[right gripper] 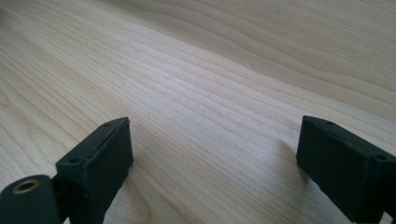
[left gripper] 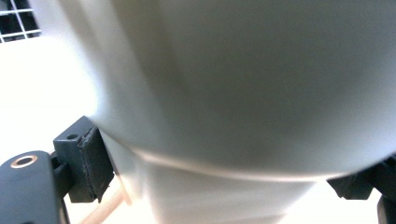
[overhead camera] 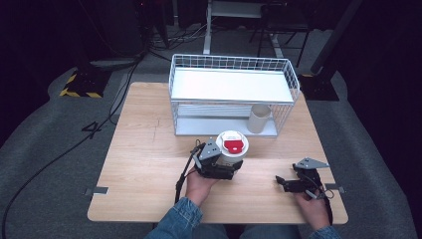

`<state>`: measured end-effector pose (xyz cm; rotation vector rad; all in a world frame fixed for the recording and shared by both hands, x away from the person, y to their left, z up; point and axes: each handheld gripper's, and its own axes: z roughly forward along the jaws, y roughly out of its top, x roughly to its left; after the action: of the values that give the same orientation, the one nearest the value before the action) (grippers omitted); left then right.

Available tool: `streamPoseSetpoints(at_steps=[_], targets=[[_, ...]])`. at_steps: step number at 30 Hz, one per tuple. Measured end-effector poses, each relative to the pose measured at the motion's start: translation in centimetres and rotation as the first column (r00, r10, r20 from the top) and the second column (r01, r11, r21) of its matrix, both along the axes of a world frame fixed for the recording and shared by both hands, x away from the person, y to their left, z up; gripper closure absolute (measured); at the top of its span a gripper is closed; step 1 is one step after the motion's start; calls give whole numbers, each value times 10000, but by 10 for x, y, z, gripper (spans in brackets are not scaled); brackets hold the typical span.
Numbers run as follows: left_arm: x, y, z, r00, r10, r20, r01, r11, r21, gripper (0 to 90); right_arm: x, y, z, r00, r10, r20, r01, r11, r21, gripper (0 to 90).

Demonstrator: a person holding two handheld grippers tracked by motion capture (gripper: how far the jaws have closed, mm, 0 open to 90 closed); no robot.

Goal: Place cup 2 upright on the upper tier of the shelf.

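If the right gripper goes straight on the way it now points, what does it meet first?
Probably the left gripper, shut on the white cup with a red-labelled lid. The right gripper, jaws open, points left over bare wooden table; depth is unclear.

Both forearms wear blue denim sleeves with turned cuffs, the left sleeve (overhead camera: 180,215) beside the table's near edge (overhead camera: 149,218). The left gripper (overhead camera: 234,167) is black, topped by a grey three-cornered plate (overhead camera: 211,149), trailing a black cable (overhead camera: 181,179). The right gripper (overhead camera: 280,181) matches, its blocky jaws screw-holed, a brass-ringed hole (right gripper: 25,186) at the base.
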<state>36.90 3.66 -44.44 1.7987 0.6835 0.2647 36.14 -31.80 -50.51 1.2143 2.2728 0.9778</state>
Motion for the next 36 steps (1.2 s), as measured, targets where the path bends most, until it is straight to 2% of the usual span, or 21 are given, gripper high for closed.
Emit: streamPoseSetpoints(at_steps=[8,23,36], targets=[[-5,11,19,9998,163,129,-161,9998,-127,127,0,3,0,9998,-219,15,219,9998,-18,108],[-10,24,68,9983,225,529,-213,9995,-239,127,0,5,0,9996,-297,0,297,9996,-43,102],[-4,28,109,9964,71,839,-40,9993,-377,128,0,5,0,9997,-246,14,246,9997,-15,116]])
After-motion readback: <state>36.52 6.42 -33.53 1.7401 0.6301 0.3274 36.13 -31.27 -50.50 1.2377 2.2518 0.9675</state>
